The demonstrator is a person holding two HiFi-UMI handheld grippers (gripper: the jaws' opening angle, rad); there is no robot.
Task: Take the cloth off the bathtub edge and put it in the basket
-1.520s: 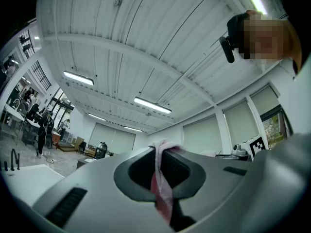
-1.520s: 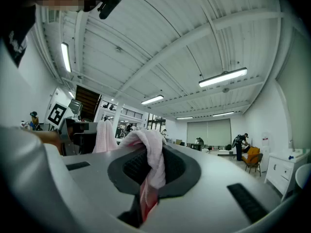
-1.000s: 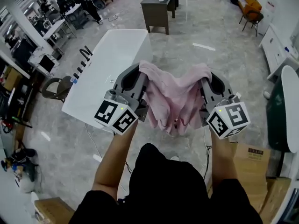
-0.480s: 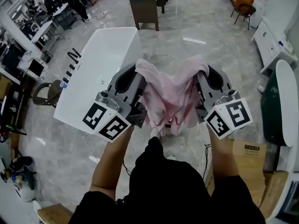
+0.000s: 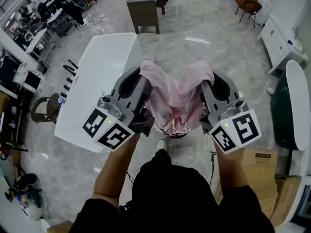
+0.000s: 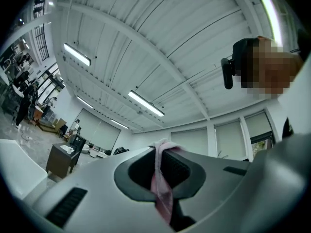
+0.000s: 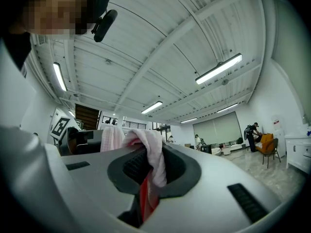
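Two grips: left gripper (image 5: 145, 74) and right gripper (image 5: 209, 80) each clamp the pink cloth (image 5: 177, 98), slung between them at frame centre.
Surface: grey marbled floor (image 5: 204, 28).
Room: white bathtub (image 5: 104, 64) upper left; dark desk (image 5: 145, 6) top centre.

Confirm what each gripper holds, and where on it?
The cloth: left gripper pinches its left end, right gripper its right end; the middle sags between.

so the cloth (image 5: 177, 101) hangs mid-frame, strung between the left gripper (image 5: 144, 77) and right gripper (image 5: 208, 80), bathtub (image 5: 95, 81) sits to its left, desk (image 5: 144, 6) behind at the top, cardboard box (image 5: 261, 167) lower right
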